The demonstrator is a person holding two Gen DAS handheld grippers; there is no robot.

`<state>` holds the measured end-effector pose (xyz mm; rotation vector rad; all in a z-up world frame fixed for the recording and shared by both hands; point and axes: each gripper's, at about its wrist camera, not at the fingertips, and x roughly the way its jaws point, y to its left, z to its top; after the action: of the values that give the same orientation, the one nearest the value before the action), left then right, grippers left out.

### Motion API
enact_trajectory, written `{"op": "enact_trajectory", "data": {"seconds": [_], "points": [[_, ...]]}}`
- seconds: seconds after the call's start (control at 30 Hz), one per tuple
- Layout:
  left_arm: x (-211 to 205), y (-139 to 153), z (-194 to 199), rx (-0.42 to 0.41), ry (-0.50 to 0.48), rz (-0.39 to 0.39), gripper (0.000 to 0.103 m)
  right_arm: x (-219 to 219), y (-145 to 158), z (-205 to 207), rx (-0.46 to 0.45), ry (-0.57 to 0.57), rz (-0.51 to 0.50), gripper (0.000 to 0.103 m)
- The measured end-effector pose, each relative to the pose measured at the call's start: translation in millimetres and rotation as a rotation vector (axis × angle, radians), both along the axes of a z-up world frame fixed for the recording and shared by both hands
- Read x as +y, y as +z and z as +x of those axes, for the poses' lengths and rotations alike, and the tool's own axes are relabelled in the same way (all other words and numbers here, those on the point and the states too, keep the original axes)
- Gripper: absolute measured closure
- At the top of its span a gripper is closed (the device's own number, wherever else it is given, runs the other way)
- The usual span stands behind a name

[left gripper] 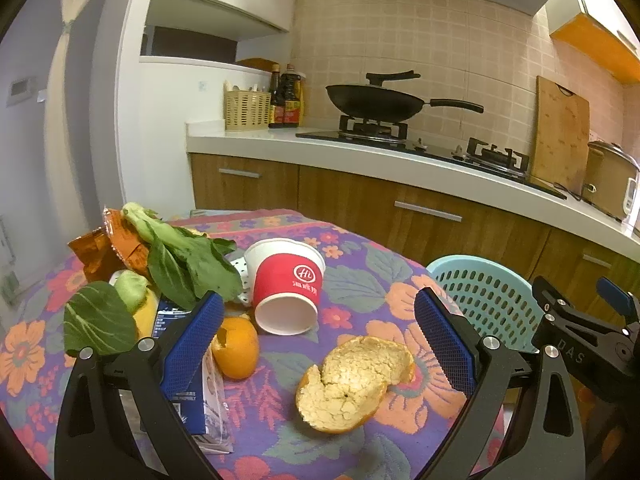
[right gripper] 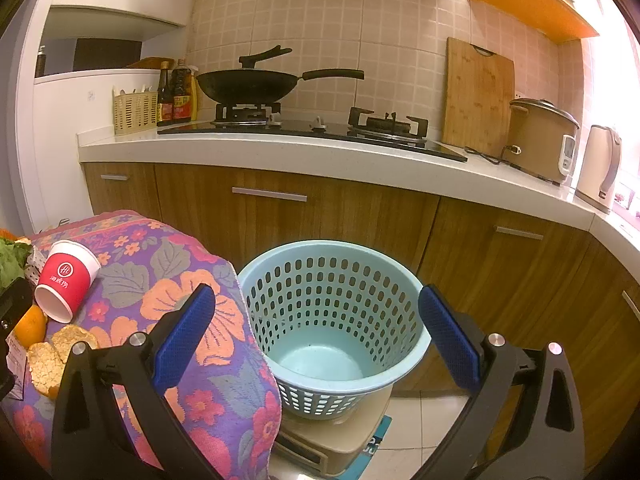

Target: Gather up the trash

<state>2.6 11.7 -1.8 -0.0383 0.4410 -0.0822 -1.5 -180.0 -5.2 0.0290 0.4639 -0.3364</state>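
Observation:
Trash lies on a floral tablecloth (left gripper: pixel 352 280). A large orange peel (left gripper: pixel 352 384) lies between my left gripper's (left gripper: pixel 320 340) open jaws, a little ahead of them. A red paper cup (left gripper: pixel 288 284) lies on its side behind it, with a smaller orange peel (left gripper: pixel 236 348), green leaves (left gripper: pixel 188 260), an orange wrapper (left gripper: pixel 104 248) and a blue-white packet (left gripper: pixel 188 396) to the left. The cup (right gripper: pixel 66 280) and peels (right gripper: pixel 48 356) also show in the right wrist view. My right gripper (right gripper: pixel 318 328) is open and empty above a light blue perforated basket (right gripper: pixel 332 320) beside the table.
The basket (left gripper: pixel 484 296) stands on a beige box (right gripper: pixel 332 440) on the floor, right of the table edge. Behind is a kitchen counter (right gripper: pixel 280 152) with a wok (right gripper: pixel 248 84), bottles (right gripper: pixel 176 96), a cutting board (right gripper: pixel 476 96) and a rice cooker (right gripper: pixel 544 140).

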Motion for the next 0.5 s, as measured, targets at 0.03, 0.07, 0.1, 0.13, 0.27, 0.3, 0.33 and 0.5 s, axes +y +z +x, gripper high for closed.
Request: {"op": "enact_trajectory", "data": {"seconds": [0.03, 0.07, 0.1, 0.13, 0.27, 0.3, 0.33, 0.5], "points": [[-1.0, 0.1, 0.0, 0.0, -0.002, 0.0, 0.01, -0.7, -0.1, -0.2, 0.0, -0.002, 0.0, 0.006], [-2.1, 0.2, -0.2, -0.001, -0.003, 0.001, 0.01, -1.6, 0.1, -0.5, 0.0, -0.004, 0.0, 0.006], [0.1, -0.1, -0.3, -0.002, -0.001, 0.0, 0.01, -1.6, 0.6, -0.8, -0.001, -0.006, 0.001, 0.006], [-0.7, 0.0, -0.5, -0.004, -0.001, 0.001, 0.01, -1.8, 0.9, -0.9, -0.001, -0.007, 0.001, 0.006], [-1.7, 0.0, 0.3, 0.0, -0.008, -0.003, 0.01, -1.0, 0.4, -0.3, 0.001, -0.007, -0.003, 0.006], [-0.8, -0.3, -0.3, 0.001, -0.01, -0.005, 0.01, -0.9, 0.3, -0.6, 0.001, -0.006, -0.003, 0.006], [-1.6, -0.1, -0.5, 0.001, -0.01, -0.004, 0.01, -1.5, 0.5, -0.8, 0.001, -0.005, -0.001, 0.006], [3.5, 5.0, -8.5, -0.028, 0.011, -0.012, 0.01, -0.9, 5.1, -5.4, -0.019, 0.017, 0.014, 0.006]]}}
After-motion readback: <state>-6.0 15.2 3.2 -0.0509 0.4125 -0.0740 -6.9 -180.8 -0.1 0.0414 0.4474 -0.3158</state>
